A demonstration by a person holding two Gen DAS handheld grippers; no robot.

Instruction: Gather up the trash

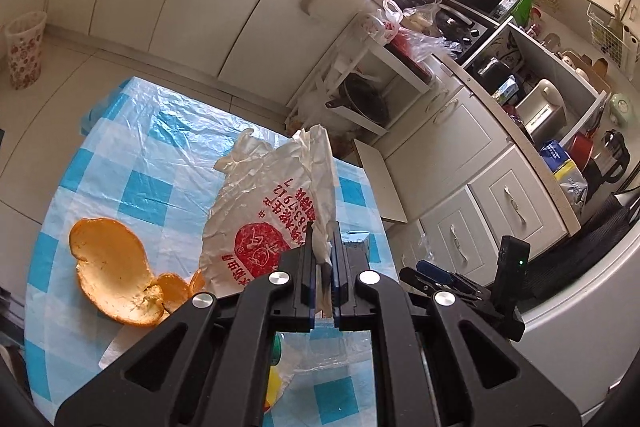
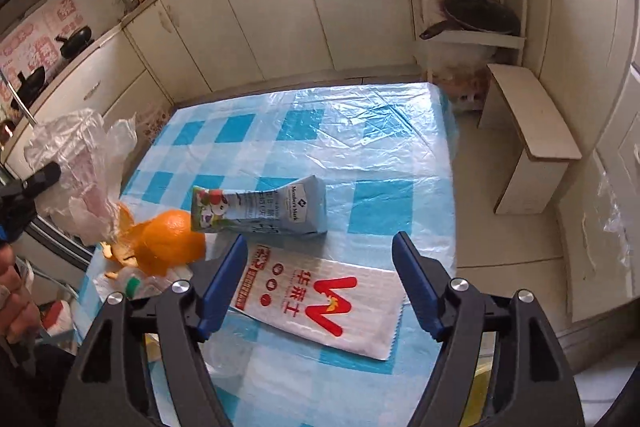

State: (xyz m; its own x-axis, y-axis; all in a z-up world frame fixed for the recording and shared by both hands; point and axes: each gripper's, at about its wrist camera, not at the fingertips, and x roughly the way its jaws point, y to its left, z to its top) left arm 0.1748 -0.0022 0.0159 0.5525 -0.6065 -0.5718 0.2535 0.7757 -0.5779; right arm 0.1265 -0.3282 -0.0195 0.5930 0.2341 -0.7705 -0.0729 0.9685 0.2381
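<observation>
Orange peel [image 1: 114,269] lies on the blue-checked tablecloth [image 1: 160,155] to the left of the white plastic bag with red print [image 1: 264,203], whose gathered edge the left gripper [image 1: 324,259] pinches between closed jaws, holding the bag up off the cloth. Seen from the right wrist, that bag [image 2: 80,171] hangs at the far left above the peel [image 2: 168,243], then comes a flattened blue drink carton [image 2: 272,209] to the peel's right, and nearer the camera a white paper packet with a red W [image 2: 320,303]. Over that packet the right gripper [image 2: 320,255] stands wide open, empty, its pads clear of it.
</observation>
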